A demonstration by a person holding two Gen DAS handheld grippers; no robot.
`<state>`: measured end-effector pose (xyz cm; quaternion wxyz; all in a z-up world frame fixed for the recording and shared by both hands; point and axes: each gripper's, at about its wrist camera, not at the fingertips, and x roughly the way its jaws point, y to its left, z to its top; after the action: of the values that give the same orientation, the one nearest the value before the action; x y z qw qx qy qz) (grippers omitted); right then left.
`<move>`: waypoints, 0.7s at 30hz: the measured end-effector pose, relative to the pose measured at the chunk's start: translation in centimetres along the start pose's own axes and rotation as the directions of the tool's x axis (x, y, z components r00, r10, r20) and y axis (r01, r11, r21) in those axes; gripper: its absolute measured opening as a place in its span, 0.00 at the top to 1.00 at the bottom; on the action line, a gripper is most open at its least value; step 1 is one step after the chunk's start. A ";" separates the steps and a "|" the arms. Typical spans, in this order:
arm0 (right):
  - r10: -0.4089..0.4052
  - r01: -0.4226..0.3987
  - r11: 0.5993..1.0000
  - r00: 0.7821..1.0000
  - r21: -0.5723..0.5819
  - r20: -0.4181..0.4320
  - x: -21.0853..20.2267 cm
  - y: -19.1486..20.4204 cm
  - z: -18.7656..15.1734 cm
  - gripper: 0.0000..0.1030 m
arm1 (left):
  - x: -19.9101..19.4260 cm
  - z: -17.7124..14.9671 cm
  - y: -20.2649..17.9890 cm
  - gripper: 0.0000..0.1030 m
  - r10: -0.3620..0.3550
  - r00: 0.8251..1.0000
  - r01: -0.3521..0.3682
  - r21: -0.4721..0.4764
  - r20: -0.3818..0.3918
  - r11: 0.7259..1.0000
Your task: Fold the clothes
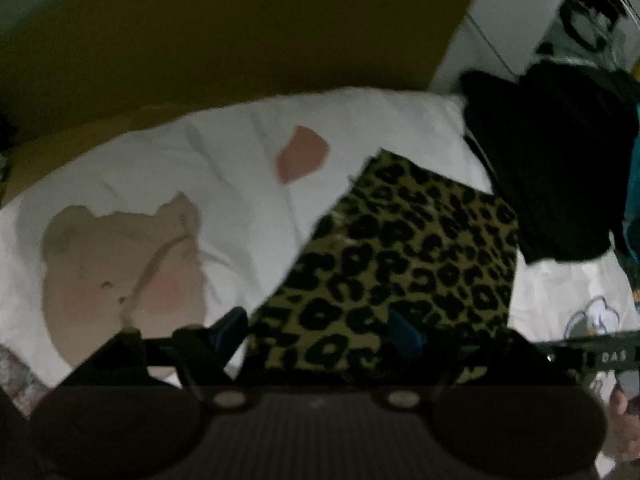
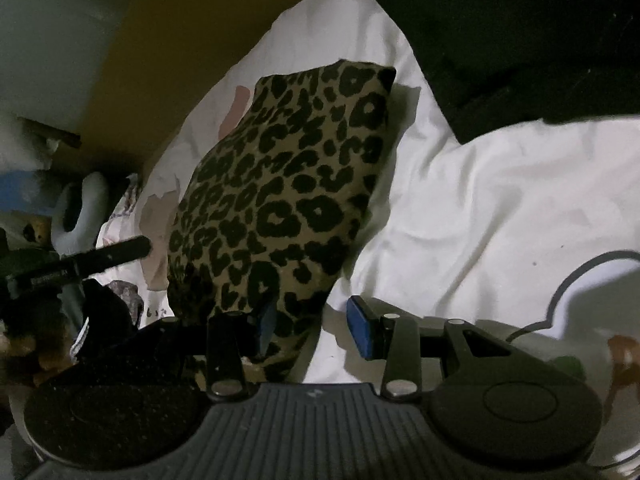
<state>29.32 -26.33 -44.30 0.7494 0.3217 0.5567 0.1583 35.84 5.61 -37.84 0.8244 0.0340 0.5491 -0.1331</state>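
Left wrist view. We recorded the left gripper [image 1: 320, 328] with its blue-padded jaws standing wide apart over the near edge of a folded leopard-print garment, tan with black spots [image 1: 400, 248]. The cloth lay between and beyond the pads; we saw neither pad pressing on it, so we entered this gripper as open and empty. The garment's long axis ran from the jaws away toward the upper right. It rested on a white bedsheet printed with a beige bear face [image 1: 224, 152]. A black garment, heaped [image 1: 552, 160], lay just beyond the leopard piece's far right corner. A mustard-brown flat board [image 1: 240, 32] stood behind the sheet.

Right wrist view. We recorded the right gripper [image 2: 316, 324] half open. Its left pad lay against or over the leopard garment's near lower edge; its right pad stood clear over bare sheet. We could not tell whether the cloth was pinched, and judged it was not. The garment stretched up and away from the jaws, slightly left of centre.

Judgement. Both grippers sat at the same near edge, so either was placed to take it; the left had the cloth more squarely between its jaws.

Containers. We found none in either view.
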 end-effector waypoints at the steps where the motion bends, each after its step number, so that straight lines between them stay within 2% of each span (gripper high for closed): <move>1: 0.005 -0.005 1.000 1.000 0.014 -0.001 0.2 -0.1 0.0 0.55 | 0.5 -0.1 -0.2 0.21 -0.004 1.000 0.004 0.015 -0.009 1.000; 4: -0.002 0.002 0.999 1.000 0.045 -0.009 0.9 -0.6 -0.1 0.55 | 1.9 -0.5 -0.6 0.21 -0.013 1.000 0.015 0.042 -0.025 0.999; 7: -0.016 0.017 0.998 1.000 0.059 -0.018 1.9 -1.0 -0.2 0.56 | 3.4 -0.7 -0.3 0.21 -0.016 0.999 0.017 0.029 -0.034 0.999; 9: -0.005 0.006 0.998 1.000 0.064 -0.012 2.3 -1.2 -0.2 0.56 | 4.3 -0.7 0.0 0.17 -0.015 0.999 0.016 0.014 -0.037 1.000; 14: 0.028 -0.028 0.996 1.000 0.082 -0.001 2.7 -1.2 0.1 0.56 | 5.6 -0.4 0.1 0.08 -0.020 1.000 0.020 0.021 -0.020 1.000; 21: 0.065 -0.065 0.993 0.998 0.101 0.004 3.3 -0.5 0.7 0.57 | 6.0 0.3 0.5 0.08 -0.053 0.998 0.053 0.030 0.021 0.998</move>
<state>31.02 -24.92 -46.93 0.7267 0.3772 0.5530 0.1543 38.42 4.98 -43.23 0.8260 0.0301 0.5386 -0.1633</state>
